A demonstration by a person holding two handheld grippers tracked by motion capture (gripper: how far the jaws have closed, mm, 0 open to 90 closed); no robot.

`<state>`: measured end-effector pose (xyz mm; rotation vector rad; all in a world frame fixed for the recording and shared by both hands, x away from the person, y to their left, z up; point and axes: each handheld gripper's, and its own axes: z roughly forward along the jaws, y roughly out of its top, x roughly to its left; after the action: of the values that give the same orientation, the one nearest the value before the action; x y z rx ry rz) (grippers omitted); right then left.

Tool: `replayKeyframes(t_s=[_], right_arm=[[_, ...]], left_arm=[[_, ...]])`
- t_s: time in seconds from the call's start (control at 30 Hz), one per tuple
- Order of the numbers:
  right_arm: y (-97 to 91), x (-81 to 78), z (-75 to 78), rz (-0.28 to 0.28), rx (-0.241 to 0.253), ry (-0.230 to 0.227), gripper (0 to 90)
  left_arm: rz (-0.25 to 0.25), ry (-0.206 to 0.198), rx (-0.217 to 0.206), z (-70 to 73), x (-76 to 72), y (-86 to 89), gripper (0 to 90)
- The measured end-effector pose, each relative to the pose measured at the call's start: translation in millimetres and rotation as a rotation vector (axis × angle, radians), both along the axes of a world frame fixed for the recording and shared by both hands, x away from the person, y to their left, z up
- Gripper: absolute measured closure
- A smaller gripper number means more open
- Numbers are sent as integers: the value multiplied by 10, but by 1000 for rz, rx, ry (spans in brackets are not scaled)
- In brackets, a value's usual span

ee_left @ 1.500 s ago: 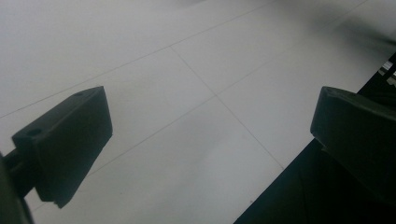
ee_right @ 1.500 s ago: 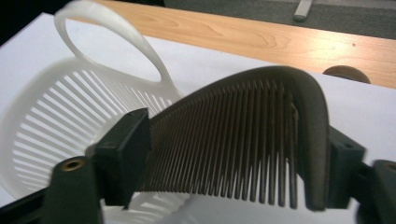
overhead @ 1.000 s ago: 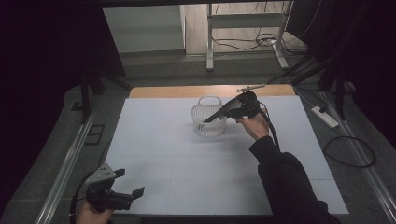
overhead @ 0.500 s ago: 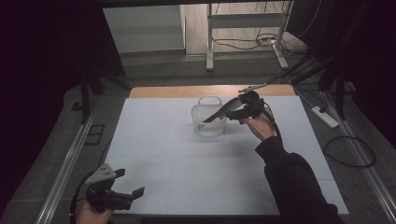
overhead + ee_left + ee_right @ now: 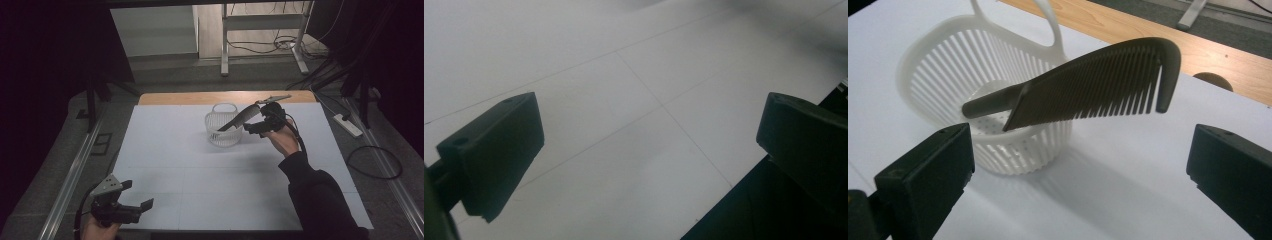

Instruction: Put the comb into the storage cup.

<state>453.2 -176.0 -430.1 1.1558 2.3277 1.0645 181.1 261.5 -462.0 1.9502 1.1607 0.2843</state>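
Right now the right tool (image 5: 1083, 165) is spread wide w/ nothing in it, comb (image 5: 1088, 85) just ahead, propped handle-down in the basket (image 5: 998, 145) w/ teeth overhanging, so a bump could tip both.

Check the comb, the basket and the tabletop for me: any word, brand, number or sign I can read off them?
None. The dark comb propped in the white slatted basket bears no lettering on the side that shows. The basket is plain plastic. The white table carries thin grid lines, no print. The right gripper and left gripper show plain black pads, unmarked.
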Motion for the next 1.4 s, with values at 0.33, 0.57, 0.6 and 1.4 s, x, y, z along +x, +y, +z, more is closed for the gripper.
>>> replayKeyframes(t_s=[0.33, 0.57, 0.6, 1.4], right_arm=[[-32, -153, -16, 31, -20, 0, 0], [-46, -243, -52, 33, -33, -2, 0], [-51, -252, -57, 33, -31, -2, 0], [-191, -602, 30, 51, 10, -15, 0]], left_arm=[[15, -4, 15, 2, -5, 8, 0], [7, -3, 8, -1, -3, 15, 0], [6, -3, 7, -2, -3, 16, 0], [1, -4, -1, -2, -5, 25, 0]])
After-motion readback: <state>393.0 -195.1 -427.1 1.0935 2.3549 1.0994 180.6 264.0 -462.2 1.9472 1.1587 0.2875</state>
